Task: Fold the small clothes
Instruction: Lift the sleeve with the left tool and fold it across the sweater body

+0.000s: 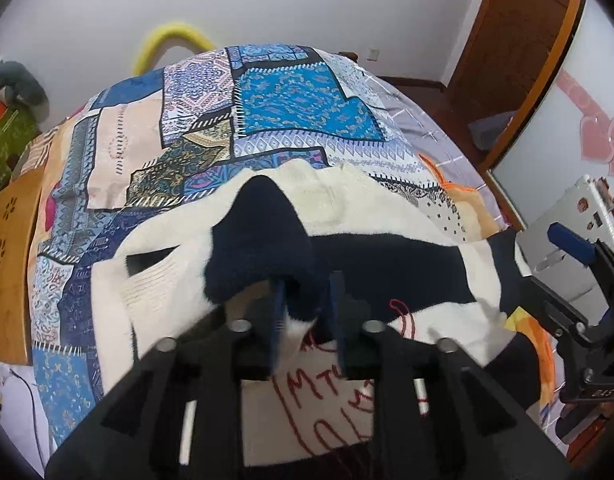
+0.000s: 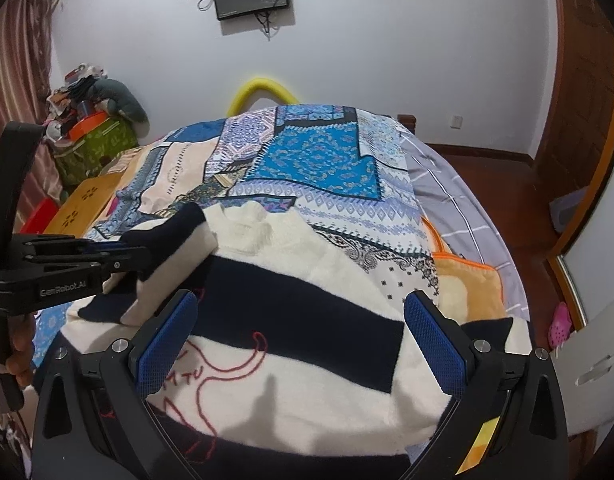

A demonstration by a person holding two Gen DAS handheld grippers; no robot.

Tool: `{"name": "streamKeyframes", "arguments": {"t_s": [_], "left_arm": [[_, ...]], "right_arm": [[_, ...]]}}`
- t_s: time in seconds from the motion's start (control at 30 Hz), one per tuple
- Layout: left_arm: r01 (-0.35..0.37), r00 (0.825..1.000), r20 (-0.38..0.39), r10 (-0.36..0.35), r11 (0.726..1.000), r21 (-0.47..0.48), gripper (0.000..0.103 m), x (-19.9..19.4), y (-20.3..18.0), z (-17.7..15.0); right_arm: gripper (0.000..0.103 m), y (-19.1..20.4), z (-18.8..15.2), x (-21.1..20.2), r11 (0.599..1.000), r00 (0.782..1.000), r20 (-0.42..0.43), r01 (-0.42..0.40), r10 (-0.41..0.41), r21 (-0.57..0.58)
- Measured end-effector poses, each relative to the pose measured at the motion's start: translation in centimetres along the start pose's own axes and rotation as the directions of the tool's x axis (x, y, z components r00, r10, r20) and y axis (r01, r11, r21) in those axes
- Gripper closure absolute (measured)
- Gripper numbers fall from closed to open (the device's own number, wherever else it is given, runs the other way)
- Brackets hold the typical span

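Note:
A cream and navy striped sweater point(image 2: 307, 320) with red stitched lettering lies on the patchwork bedspread point(image 2: 315, 160); it also shows in the left wrist view point(image 1: 347, 208). My left gripper point(image 1: 307, 300) is shut on the sweater's sleeve point(image 1: 259, 240), navy at the cuff, and holds it lifted over the body. In the right wrist view the left gripper point(image 2: 127, 258) holds the sleeve point(image 2: 179, 240) at the left. My right gripper point(image 2: 299, 336) is open and empty, just above the sweater's body. It shows at the right edge of the left wrist view point(image 1: 579, 280).
A wooden tray table point(image 2: 83, 204) sits at the bed's left edge. An orange-edged blanket point(image 2: 467, 276) lies right of the sweater. A green box point(image 2: 95, 148) with clutter stands far left. A wooden door point(image 2: 579, 100) and floor are to the right.

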State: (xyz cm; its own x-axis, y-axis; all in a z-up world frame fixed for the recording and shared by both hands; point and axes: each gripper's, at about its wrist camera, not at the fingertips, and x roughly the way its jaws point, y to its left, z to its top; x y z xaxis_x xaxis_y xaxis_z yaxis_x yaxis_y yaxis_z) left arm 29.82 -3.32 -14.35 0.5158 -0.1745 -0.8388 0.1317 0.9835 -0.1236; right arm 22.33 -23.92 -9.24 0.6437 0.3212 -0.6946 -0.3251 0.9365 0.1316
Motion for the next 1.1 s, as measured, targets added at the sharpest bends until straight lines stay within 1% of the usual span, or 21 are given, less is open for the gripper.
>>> {"name": "streamKeyframes", "arguments": {"t_s": [0.03, 0.07, 0.1, 0.13, 0.27, 0.4, 0.5, 0.6, 0.73, 0.87, 1.03, 1.1], "left_arm": [[-0.001, 1.0, 0.011, 0.001, 1.0, -0.01, 0.062, -0.4, 0.4, -0.1], [-0.008, 1.0, 0.03, 0.008, 1.0, -0.022, 0.058, -1.1, 0.9, -0.2], [-0.015, 0.999, 0.043, 0.016, 0.999, -0.029, 0.051, -1.6, 1.3, -0.3], [-0.027, 0.998, 0.062, 0.029, 0.999, -0.037, 0.048, -2.3, 2.0, -0.5], [-0.074, 0.991, 0.105, 0.08, 0.995, -0.059, 0.047, -4.7, 4.8, -0.9], [-0.136, 0.978, 0.142, 0.15, 0.985, -0.103, 0.036, -7.1, 8.7, -1.9], [-0.171, 0.971, 0.147, 0.19, 0.976, -0.133, 0.034, -8.1, 11.4, -2.8], [-0.19, 0.968, 0.132, 0.212, 0.969, -0.158, 0.033, -8.5, 13.9, -3.9], [-0.202, 0.969, 0.108, 0.223, 0.963, -0.177, 0.033, -8.2, 16.4, -5.4], [-0.202, 0.972, 0.083, 0.219, 0.962, -0.181, 0.033, -7.4, 18.2, -6.6], [-0.197, 0.977, 0.051, 0.208, 0.965, -0.174, 0.033, -5.8, 19.2, -7.9], [-0.187, 0.98, 0.034, 0.196, 0.968, -0.167, 0.033, -5.0, 19.5, -8.2]], "right_arm": [[0.0, 0.3, 0.2, 0.0, 1.0, 1.0, 0.001, -0.004, 0.004, -0.009], [0.0, 0.7, 0.4, -0.1, 1.0, 1.0, 0.003, -0.008, 0.008, -0.018], [0.0, 1.1, 0.6, -0.1, 1.0, 1.0, 0.005, -0.011, 0.011, -0.029], [0.0, 1.6, 0.9, -0.2, 0.999, 1.0, 0.009, -0.015, 0.015, -0.043], [0.0, 3.8, 1.9, -0.4, 0.995, 0.999, 0.024, -0.033, 0.036, -0.095], [0.0, 6.4, 2.8, 0.0, 0.988, 0.998, 0.024, -0.056, 0.06, -0.147], [0.0, 8.8, 3.1, 1.2, 0.979, 0.996, -0.001, -0.084, 0.086, -0.188], [0.0, 11.1, 3.2, 2.5, 0.971, 0.993, -0.041, -0.115, 0.108, -0.21], [0.0, 14.2, 2.8, 5.1, 0.956, 0.986, -0.108, -0.15, 0.126, -0.251], [0.001, 16.9, 1.8, 7.6, 0.935, 0.974, -0.179, -0.187, 0.138, -0.3], [0.002, 19.8, 0.2, 10.7, 0.911, 0.954, -0.273, -0.219, 0.125, -0.349], [0.008, 20.7, -0.4, 12.0, 0.899, 0.942, -0.313, -0.236, 0.119, -0.369]]}}
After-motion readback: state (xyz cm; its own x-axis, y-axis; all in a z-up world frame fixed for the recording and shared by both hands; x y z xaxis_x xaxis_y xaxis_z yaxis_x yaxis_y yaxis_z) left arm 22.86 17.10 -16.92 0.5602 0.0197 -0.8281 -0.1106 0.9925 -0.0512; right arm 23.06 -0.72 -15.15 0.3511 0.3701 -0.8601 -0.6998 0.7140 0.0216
